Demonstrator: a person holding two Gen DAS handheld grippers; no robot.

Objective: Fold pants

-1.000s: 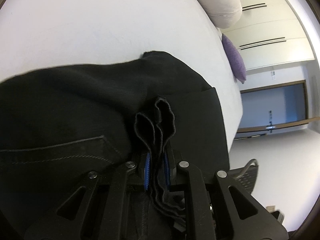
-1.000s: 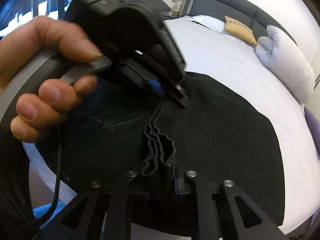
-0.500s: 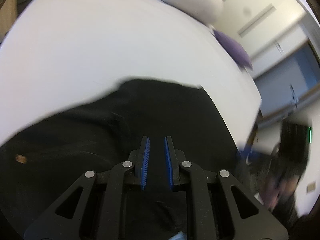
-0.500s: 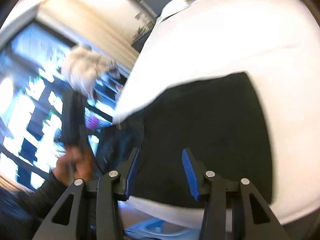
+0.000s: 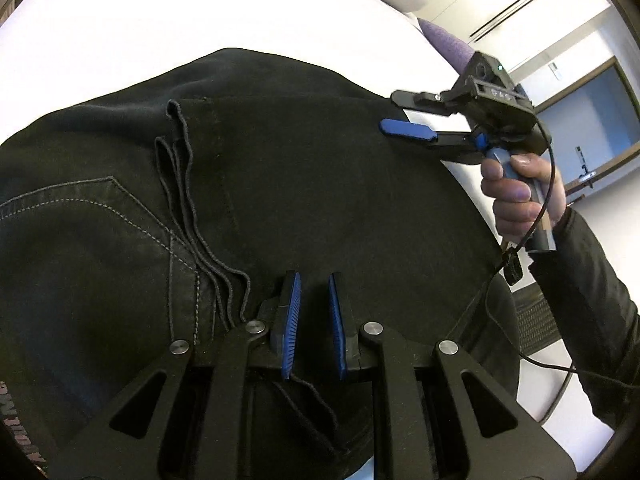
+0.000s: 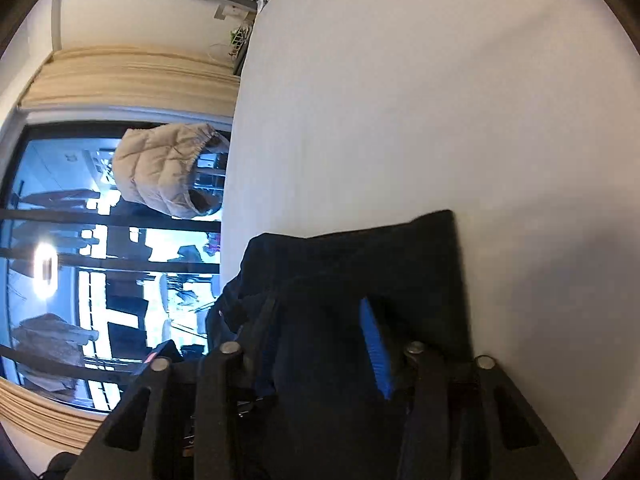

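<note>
Pants: black pants [image 5: 312, 184] lie folded in a thick pad on the white bed [image 5: 168, 20], near its edge; a stitched back pocket [image 5: 80, 216] shows on 1 side, and several stacked hems [image 5: 184, 200] run across the top layer.
Left tongs: the left tongs [image 5: 314, 294] hang over the near part of the pants, the 2 blue pads a narrow gap apart with nothing between them.
Right tongs: seen from the left wrist camera, the right tongs [image 5: 404, 114] sit at the far edge of the pants, spread wide and turned on their side, empty; a bare hand [image 5: 516, 196] in a dark sleeve grips the handle.
Right wrist view: the right tongs [image 6: 320, 340] are parted wide over the dark cloth [image 6: 360, 264], gripping nothing.
Room: a purple cushion [image 5: 444, 40] sits at the bed's far side, and a beige puffer jacket [image 6: 164, 172] hangs by the window [image 6: 60, 240].
</note>
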